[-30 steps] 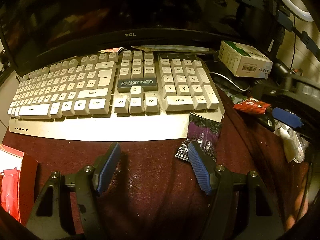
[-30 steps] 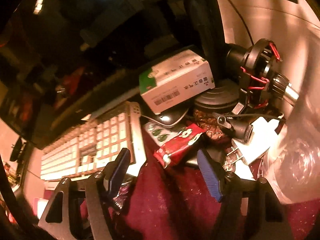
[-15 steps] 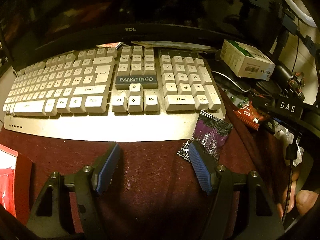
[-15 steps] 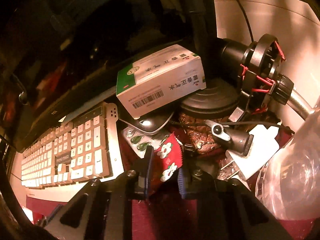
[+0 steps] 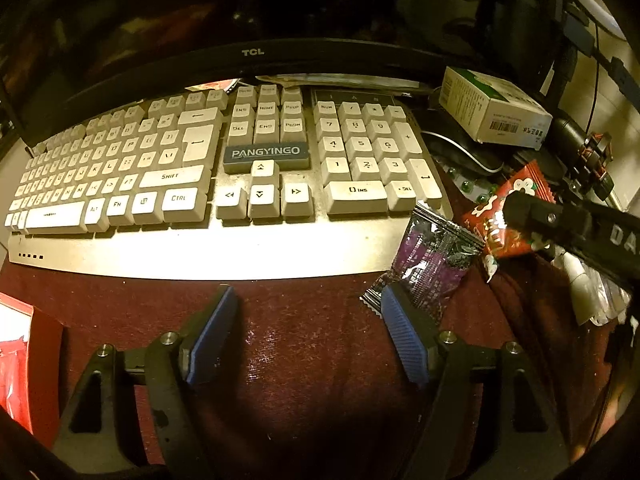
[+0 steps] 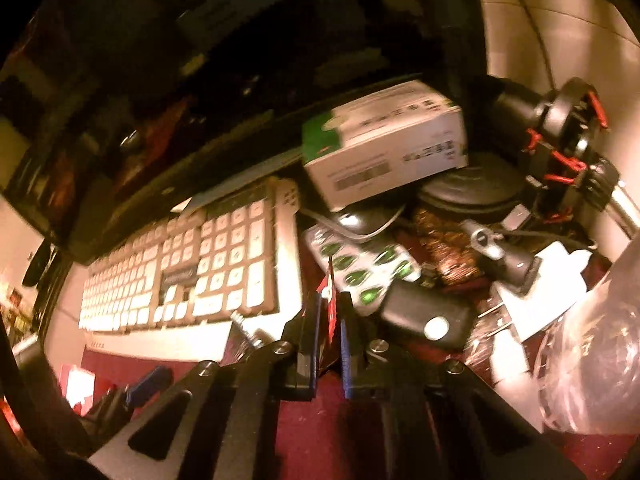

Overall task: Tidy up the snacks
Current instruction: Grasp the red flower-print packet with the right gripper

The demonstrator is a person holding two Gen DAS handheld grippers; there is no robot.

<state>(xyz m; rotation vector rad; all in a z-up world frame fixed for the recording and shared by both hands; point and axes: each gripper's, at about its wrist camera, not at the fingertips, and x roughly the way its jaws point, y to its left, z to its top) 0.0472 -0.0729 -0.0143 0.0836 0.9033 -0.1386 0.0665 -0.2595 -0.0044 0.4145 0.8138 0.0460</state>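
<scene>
1. Nearest in the left wrist view, the left gripper [image 5: 308, 332] hangs over the dark red cloth [image 5: 304, 360] with its blue-padded jaws apart and opening; only bare cloth lies between them.

2. The purple snack packet [image 5: 432, 256] lies just beyond the left gripper's right-hand pad, its near corner tucked behind that pad's tip. It is outside the gap, not in it, and its far end rests on the keyboard's front edge.

3. At the left edge of the same view sits a red box [image 5: 24, 368], well apart from the left gripper.

4. Right of the purple packet, the right gripper [image 6: 329, 312] has its jaws pressed together on the red snack packet [image 5: 504, 216]. In the left view the black finger covers the packet's middle. In the right wrist view the packet [image 6: 330, 300] shows edge-on as a thin red sliver squeezed between the blue pads.

5. Whether the red packet is touching the cloth or clear of it, I cannot tell; its lower corner overlaps the purple packet's right edge in the left view.

6. Beyond the right gripper lie a green blister pack of pills [image 6: 360, 264] and a black key fob [image 6: 428, 316].

7. Farther back, the white keyboard [image 5: 224, 240] spans the desk; behind it is the monitor [image 5: 252, 53].

8. At far right a white and green carton [image 5: 496, 116] rests on clutter near the wall.
</scene>
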